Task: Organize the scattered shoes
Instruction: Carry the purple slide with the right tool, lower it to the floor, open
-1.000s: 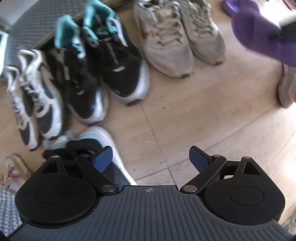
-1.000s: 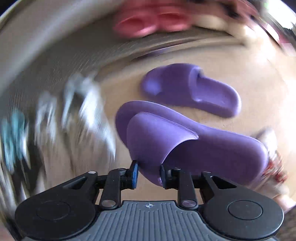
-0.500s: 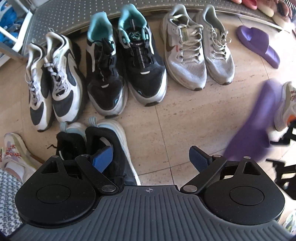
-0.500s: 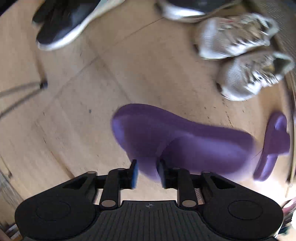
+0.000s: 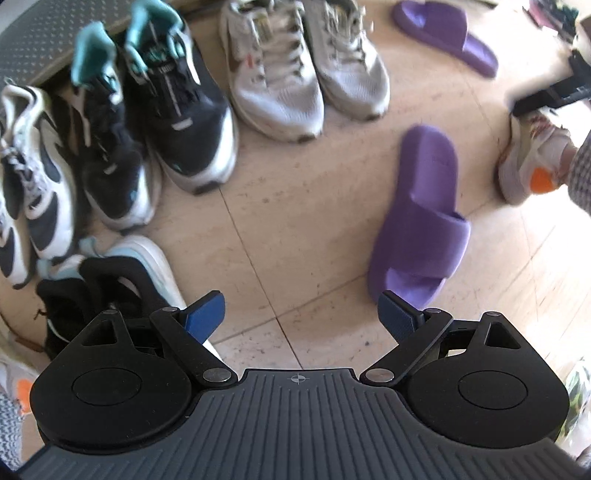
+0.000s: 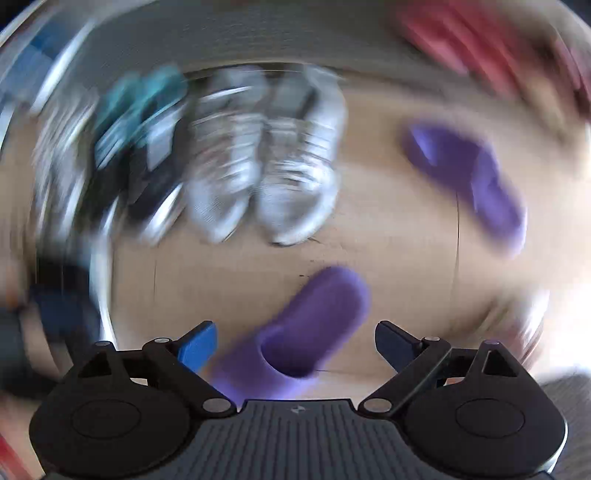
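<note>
A purple slide (image 5: 421, 218) lies on the tiled floor, just ahead and right of my open, empty left gripper (image 5: 301, 314). In the blurred right wrist view the same slide (image 6: 314, 325) lies on the floor between the spread jaws of my open right gripper (image 6: 295, 345), not held. Its mate (image 5: 447, 33) lies at the far right, also in the right wrist view (image 6: 476, 177). Grey sneakers (image 5: 306, 66), black and teal sneakers (image 5: 155, 107) and black and white sneakers (image 5: 29, 177) stand in a row along a grey mat (image 5: 40, 33).
A black sneaker with a pale sole (image 5: 110, 280) sits just left of my left gripper. A white shoe with an orange patch (image 5: 532, 162) is at the right, a leg beside it. Pink slippers (image 6: 461, 40) show blurred beyond the mat.
My right gripper opened and let go of the purple slide, which now lies on the floor. The right view is swinging fast. The left gripper stayed open and shifted slightly.
</note>
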A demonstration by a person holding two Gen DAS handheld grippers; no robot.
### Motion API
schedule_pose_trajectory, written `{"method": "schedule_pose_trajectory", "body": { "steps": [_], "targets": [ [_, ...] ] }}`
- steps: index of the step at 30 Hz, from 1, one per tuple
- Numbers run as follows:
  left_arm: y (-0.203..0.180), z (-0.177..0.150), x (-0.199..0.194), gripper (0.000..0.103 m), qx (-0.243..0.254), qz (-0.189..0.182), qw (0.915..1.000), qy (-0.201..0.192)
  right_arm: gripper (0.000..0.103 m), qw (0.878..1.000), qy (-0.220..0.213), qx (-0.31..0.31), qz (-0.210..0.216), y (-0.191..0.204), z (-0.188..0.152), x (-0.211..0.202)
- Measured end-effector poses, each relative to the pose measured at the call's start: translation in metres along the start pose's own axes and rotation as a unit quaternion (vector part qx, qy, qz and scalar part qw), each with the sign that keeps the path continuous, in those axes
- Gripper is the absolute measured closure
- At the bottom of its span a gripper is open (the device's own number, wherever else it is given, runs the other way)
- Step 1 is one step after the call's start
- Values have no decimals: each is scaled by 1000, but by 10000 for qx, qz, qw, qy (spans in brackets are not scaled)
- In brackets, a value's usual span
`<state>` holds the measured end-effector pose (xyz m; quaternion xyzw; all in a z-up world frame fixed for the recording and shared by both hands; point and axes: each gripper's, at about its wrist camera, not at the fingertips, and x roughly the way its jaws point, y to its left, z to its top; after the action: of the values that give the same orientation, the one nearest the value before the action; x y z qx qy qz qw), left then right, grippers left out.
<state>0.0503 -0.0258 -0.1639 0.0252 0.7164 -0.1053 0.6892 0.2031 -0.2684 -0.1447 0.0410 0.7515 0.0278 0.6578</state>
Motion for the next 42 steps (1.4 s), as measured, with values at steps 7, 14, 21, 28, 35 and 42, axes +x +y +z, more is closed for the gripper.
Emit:
{"method": "schedule_pose_trajectory", "body": {
  "steps": [7, 14, 21, 28, 35, 42],
  "targets": [
    [8, -1, 16, 10, -247, 145, 9994, 219, 8, 9880, 983, 1195, -1, -13, -36, 110],
    [20, 2, 16, 10, -417, 139, 9988, 199, 2, 9910, 1015, -460, -748, 48, -54, 144],
    [20, 0, 10, 10, -403, 134, 9991, 93, 6, 9556, 1192, -2364, -1297, 104, -97, 153],
    [24, -5, 5, 10, -485, 111, 9988, 25, 7, 9466, 467, -2898, -1335, 147, -91, 145],
    [31, -9, -1, 10, -620, 171, 9979, -44, 8, 9306, 1015, -3170, -1527, 170, -92, 158],
    [12, 0, -21, 10, -279, 219, 9987, -352, 9, 9711, 514, -2135, -935, 159, -42, 70]
  ]
}}
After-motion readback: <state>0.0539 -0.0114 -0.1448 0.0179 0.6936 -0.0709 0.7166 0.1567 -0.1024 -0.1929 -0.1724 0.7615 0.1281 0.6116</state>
